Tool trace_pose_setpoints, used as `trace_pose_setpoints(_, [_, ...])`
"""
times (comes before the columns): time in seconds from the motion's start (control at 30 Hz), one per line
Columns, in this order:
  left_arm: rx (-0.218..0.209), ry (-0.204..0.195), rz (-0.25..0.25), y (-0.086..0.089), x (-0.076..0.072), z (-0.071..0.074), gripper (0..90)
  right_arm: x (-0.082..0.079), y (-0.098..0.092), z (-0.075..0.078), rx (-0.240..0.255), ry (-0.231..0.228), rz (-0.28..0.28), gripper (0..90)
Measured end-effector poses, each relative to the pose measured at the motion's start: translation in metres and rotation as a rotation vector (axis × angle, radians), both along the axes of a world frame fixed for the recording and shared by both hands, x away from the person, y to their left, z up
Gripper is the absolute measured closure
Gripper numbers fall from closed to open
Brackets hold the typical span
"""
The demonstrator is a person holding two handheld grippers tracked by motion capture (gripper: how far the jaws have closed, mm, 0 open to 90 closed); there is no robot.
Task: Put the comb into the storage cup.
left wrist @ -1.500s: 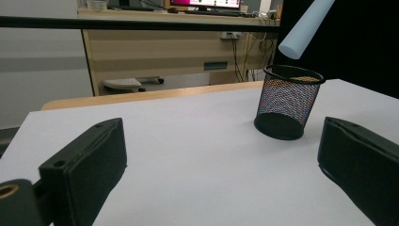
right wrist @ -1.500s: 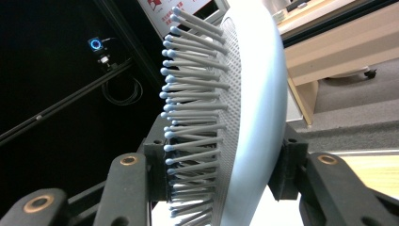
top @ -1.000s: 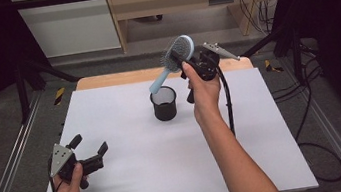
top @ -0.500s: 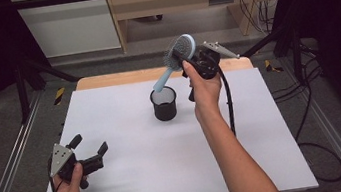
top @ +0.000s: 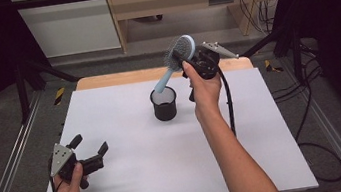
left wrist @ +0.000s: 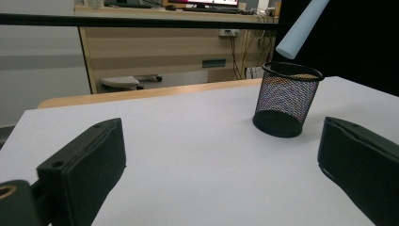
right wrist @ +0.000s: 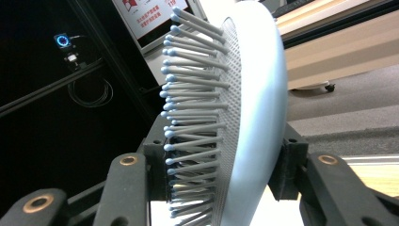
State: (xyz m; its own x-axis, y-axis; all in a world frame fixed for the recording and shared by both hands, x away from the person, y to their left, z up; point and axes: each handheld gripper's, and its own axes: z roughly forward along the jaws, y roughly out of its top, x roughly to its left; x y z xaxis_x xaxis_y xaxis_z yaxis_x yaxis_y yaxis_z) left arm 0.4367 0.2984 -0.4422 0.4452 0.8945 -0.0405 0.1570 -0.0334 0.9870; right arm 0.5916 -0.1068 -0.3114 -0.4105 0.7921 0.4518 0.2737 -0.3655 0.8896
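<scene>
A light blue hairbrush [top: 180, 53] hangs tilted in the air, and my right gripper [top: 188, 61] is shut on its round head. Its handle slants down-left, with the tip just above the rim of a black mesh cup [top: 164, 105] that stands upright on the white table top [top: 128, 132]. In the right gripper view the bristled head [right wrist: 244, 108] sits clamped between the two jaws of the right gripper [right wrist: 221, 174]. My left gripper [top: 88, 149] rests open near the front left corner, holding nothing. The left gripper [left wrist: 221, 169] faces the cup [left wrist: 285, 101], with the handle tip [left wrist: 297, 32] above it.
A wooden strip [top: 120, 78] runs along the table's far edge. Metal frame rails [top: 13, 158] flank both sides, and cables [top: 311, 106] lie on the floor at the right. Wide bare table top surrounds the cup.
The brush has tilted slightly and its handle tip has shifted a little closer over the cup. The left gripper has not moved.
</scene>
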Motion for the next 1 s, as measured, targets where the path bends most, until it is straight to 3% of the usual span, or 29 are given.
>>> trace_pose_setpoints(0.53, [-0.001,0.004,-0.011,-0.001,0.000,0.000,1.6,0.002,0.002,-0.004,-0.037,0.002,-0.005,51.9])
trace_pose_setpoints(1.0, [0.000,0.003,-0.015,-0.001,0.000,0.000,1.6,-0.001,0.011,-0.021,-0.118,0.006,-0.013,51.6])
